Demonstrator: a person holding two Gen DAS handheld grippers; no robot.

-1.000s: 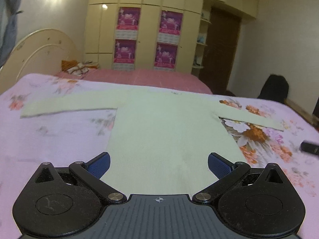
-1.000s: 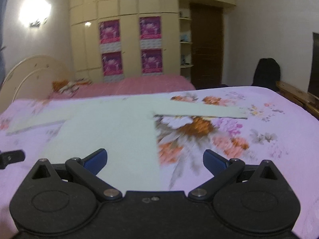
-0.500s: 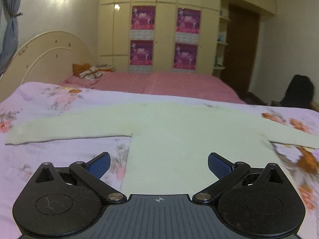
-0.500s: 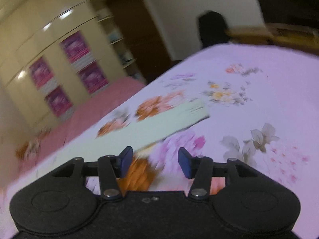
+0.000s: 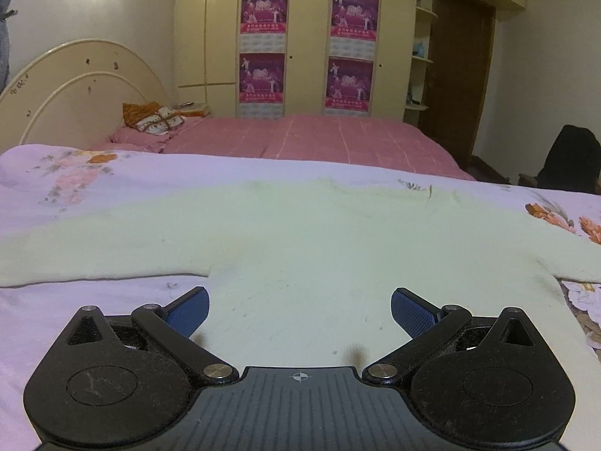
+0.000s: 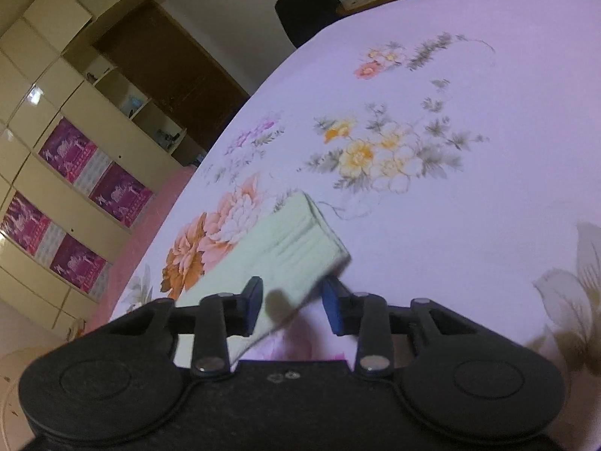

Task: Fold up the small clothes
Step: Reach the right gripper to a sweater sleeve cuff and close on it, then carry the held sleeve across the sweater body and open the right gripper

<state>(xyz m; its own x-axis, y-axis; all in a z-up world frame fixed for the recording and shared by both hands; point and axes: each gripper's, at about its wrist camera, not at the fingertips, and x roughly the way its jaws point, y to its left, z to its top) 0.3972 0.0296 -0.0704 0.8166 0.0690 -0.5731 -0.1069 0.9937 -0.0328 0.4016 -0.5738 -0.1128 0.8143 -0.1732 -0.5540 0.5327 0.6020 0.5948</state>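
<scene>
A pale green long-sleeved top [image 5: 300, 248] lies flat on the floral bedspread [image 5: 75, 180], sleeves spread to both sides. My left gripper [image 5: 299, 310] is open and empty, low over the top's body near its left armpit. In the right wrist view my right gripper [image 6: 291, 302] is tilted and partly closed, with its blue pads either side of the cuff end of the sleeve [image 6: 296, 240]. The pads stand apart from the cloth; the sleeve lies on the bed.
A second bed with a pink cover [image 5: 319, 139] and pillows [image 5: 157, 120] lies beyond. Cream wardrobes with purple posters [image 5: 308, 41] line the far wall. A dark door [image 5: 458, 75] and a black chair [image 5: 571, 158] stand at right.
My left gripper moved forward over the top's body and stayed open. My right gripper swung right to the sleeve cuff, tilted, and narrowed its jaws around it.
</scene>
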